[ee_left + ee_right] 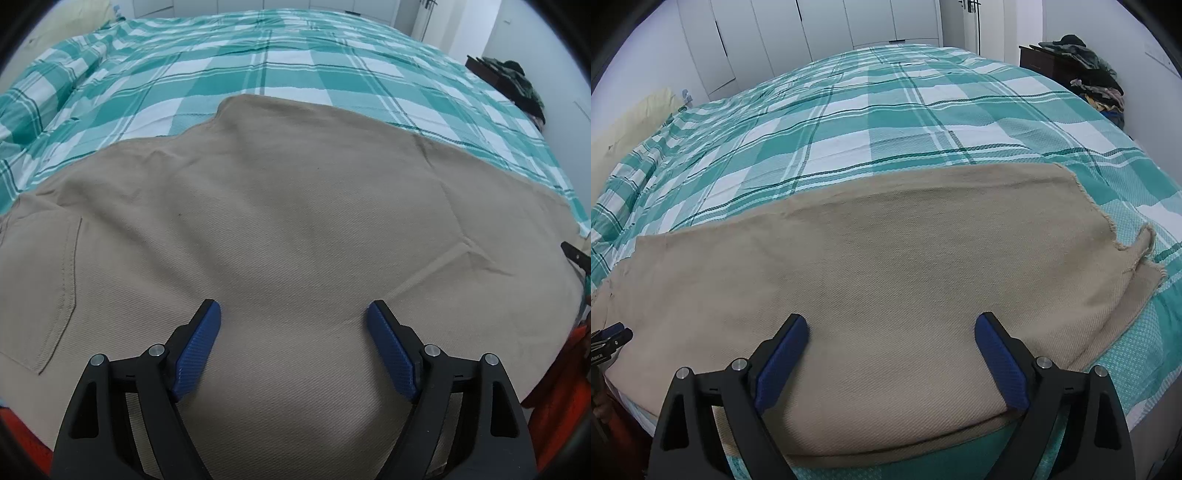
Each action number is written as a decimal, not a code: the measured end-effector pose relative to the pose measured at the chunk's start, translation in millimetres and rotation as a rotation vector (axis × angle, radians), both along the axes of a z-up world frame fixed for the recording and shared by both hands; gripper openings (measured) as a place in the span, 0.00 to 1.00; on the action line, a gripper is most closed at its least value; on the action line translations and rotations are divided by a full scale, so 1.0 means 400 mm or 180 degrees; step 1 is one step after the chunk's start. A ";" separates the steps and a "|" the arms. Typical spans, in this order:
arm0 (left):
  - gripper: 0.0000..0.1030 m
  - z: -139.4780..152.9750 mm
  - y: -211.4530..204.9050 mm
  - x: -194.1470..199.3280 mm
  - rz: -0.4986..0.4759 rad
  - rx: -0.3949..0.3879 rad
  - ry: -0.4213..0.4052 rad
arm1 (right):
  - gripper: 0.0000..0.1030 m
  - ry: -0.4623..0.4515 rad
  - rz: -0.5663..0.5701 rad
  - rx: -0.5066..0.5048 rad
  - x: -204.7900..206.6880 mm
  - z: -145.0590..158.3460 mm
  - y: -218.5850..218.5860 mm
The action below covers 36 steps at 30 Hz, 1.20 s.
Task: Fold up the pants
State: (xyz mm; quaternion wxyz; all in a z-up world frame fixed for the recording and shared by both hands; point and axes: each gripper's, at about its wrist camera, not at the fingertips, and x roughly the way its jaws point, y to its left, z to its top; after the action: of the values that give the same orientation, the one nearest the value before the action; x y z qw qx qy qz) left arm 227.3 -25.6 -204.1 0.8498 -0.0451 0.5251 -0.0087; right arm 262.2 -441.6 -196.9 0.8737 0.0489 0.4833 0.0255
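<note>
Tan pants (280,229) lie flat on a bed with a teal and white checked cover (258,62). The left wrist view shows the seat end with a stitched back pocket (40,295) at the left. My left gripper (294,310) is open just above the cloth, holding nothing. The right wrist view shows the leg end of the pants (886,266), with frayed hems (1137,254) at the right. My right gripper (891,323) is open over the near edge of the leg, holding nothing.
The bed cover (871,122) stretches far beyond the pants. White wardrobe doors (812,29) stand behind the bed. A dark nightstand piled with clothes (1082,70) is at the far right. The other gripper's tip (613,336) shows at the left edge.
</note>
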 end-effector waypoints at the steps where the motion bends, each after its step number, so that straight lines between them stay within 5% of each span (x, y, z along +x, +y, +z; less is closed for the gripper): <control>1: 0.81 -0.001 0.000 0.001 -0.0003 0.0006 0.0003 | 0.91 0.0000 0.0010 -0.0005 0.000 -0.001 0.001; 36: 0.87 -0.004 0.007 0.000 0.0069 0.0089 0.0038 | 0.93 0.0003 0.0051 -0.0027 -0.002 -0.002 0.006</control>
State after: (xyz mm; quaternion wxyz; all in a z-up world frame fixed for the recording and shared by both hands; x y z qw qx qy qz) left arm 227.4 -22.7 -205.8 0.8473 -0.0389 0.5297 0.0081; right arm 261.4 -439.1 -197.8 0.8734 0.0414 0.4843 0.0304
